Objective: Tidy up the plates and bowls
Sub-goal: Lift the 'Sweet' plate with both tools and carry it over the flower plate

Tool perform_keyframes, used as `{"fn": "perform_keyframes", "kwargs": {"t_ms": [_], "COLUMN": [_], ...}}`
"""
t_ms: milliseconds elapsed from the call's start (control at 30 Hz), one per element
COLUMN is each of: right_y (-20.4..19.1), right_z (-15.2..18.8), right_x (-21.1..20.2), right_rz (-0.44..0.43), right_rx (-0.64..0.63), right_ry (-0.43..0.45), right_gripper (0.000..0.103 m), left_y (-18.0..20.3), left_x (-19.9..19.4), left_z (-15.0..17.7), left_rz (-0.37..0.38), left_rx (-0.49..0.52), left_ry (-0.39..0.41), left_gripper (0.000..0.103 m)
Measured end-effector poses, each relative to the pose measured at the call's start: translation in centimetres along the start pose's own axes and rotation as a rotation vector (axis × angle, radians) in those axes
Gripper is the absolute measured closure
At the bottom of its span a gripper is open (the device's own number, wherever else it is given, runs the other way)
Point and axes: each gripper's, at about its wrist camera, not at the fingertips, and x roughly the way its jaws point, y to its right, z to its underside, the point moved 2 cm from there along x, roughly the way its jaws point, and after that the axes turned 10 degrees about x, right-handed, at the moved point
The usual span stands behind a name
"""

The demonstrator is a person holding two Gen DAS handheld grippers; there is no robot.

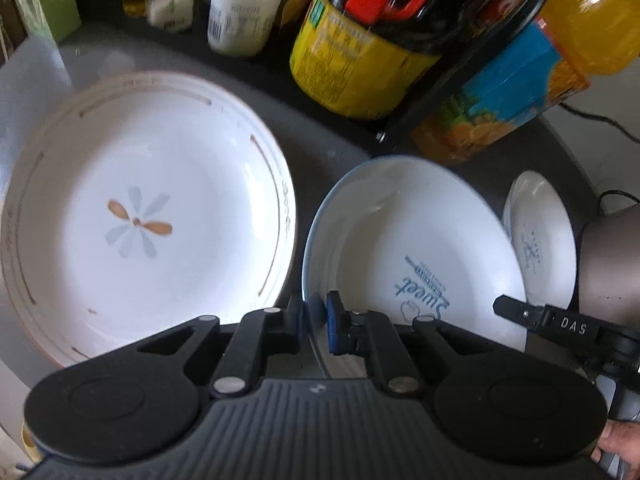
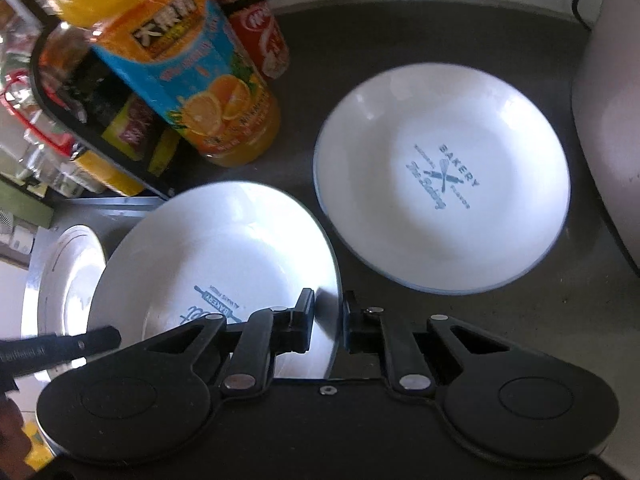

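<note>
The "Sweet" bowl is pinched at opposite rims by both grippers' closed fingers; nothing is stacked yet, with the "Bakery" bowl and flower plate lying apart.

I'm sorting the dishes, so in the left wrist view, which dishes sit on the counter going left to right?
Flower plate → Sweet plate, its rim pinched by the left claw → small Bakery plate at the far right.

Glossy glazed bowl, matt countertop.
</note>
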Motion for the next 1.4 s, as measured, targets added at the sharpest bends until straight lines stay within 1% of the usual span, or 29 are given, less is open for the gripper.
{"fn": "perform_keyframes", "kwargs": {"t_ms": [100, 200, 400, 500, 600, 767, 933, 1200, 1400], "right_y": [0.1, 0.0, -1.4, -2.2, -2.9, -4.2, -5.3, -8.7, -10.9], "right_z": [0.3, 0.7, 1.2, 1.3, 1.6, 1.9, 2.5, 3.2, 3.6], "right_x": [-0.8, -1.5, -3.2, -4.2, -5.3, -6.4, -6.8, -6.2, -5.5], "right_rz": [-0.023, -0.048, -0.062, -0.077, -0.117, -0.159, -0.200, -0.189, -0.189], "right_rx": [-0.003, -0.001, -0.042, -0.056, -0.059, -0.065, -0.074, -0.169, -0.220], "right_ry": [0.004, 0.020, 0.054, 0.077, 0.094, 0.123, 0.122, 0.117, 0.096], "right_gripper": [0.090, 0.091, 0.091, 0.091, 0.092, 0.092, 0.092, 0.092, 0.092], "left_y": [-0.4, -0.5, -0.9, -1.1, -1.3, -2.0, -2.8, -5.5, -7.9], "left_x": [-1.0, -2.1, -3.2, -4.2, -5.5, -7.6, -8.9, -9.7, -10.2], "left_z": [-0.6, -1.0, -0.9, -0.9, -0.8, -0.9, -0.6, 0.1, 0.8], "left_rz": [0.018, 0.015, 0.024, 0.018, 0.010, -0.022, -0.046, -0.076, -0.087], "left_rx": [-0.007, 0.001, -0.022, -0.019, -0.006, 0.014, 0.018, -0.039, -0.086], "left_ry": [0.015, 0.046, 0.074, 0.090, 0.104, 0.126, 0.150, 0.157, 0.171], "left_gripper": [0.096, 0.096, 0.096, 0.096, 0.096, 0.096, 0.096, 0.096, 0.095]}}
